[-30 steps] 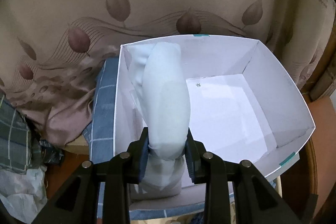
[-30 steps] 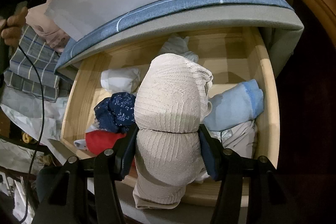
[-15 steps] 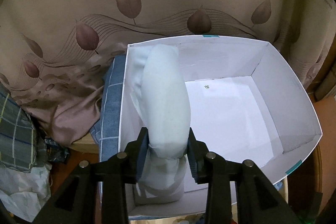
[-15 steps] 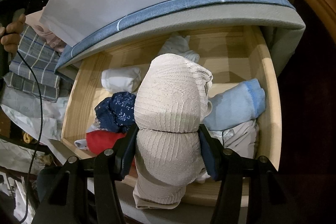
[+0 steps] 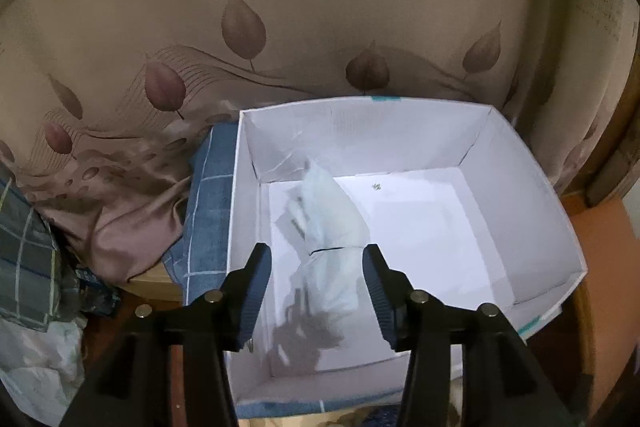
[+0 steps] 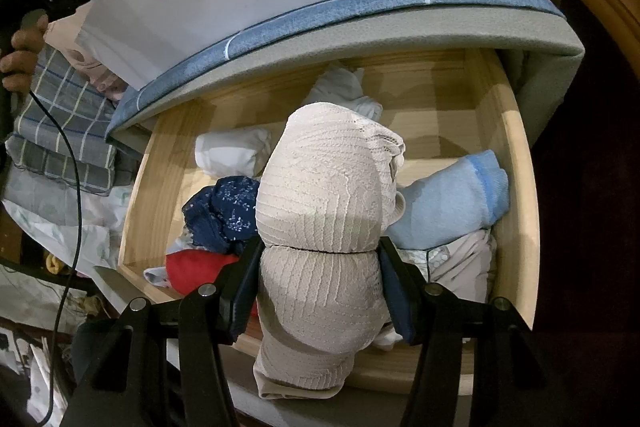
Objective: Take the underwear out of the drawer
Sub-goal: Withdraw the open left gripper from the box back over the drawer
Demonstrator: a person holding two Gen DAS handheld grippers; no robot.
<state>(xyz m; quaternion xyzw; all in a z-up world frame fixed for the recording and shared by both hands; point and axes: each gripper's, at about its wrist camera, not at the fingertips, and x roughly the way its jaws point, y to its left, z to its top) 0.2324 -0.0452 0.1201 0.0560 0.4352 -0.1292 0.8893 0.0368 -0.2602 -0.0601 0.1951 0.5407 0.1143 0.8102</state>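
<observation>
left wrist view: left tongs (image 5: 316,275) over the white box (image 5: 532,163), jaws opening, pads clear of the pale blue rolled underwear (image 5: 332,227), which lies between them but looks released, slumped and blurred toward the box floor near the left wall. advice for this step: let the jaws spread fully before lifting straight up, so neither pad catches a fold and drags the roll back out; keep the tongs clear of the thin box wall. box stands on a blue checked cushion (image 5: 208,211), leaf-print curtain (image 5: 248,27) behind. change from the earlier frame: then the roll stood upright, pinched between the pads; now it has dropped lower and lost its shape, and the gap between the pads is wider. right wrist view: right tongs (image 6: 320,267) clamped on a beige lace rolled underwear (image 6: 320,195), held above the open wooden drawer (image 6: 516,163). remaining in the drawer: navy floral piece (image 6: 224,207), red piece (image 6: 196,267), light blue roll (image 6: 452,203), white roll (image 6: 232,151). advice: keep the squeeze firm and carry the roll up over the drawer front. change from the earlier frame: none evident, grip and pose the same.
</observation>
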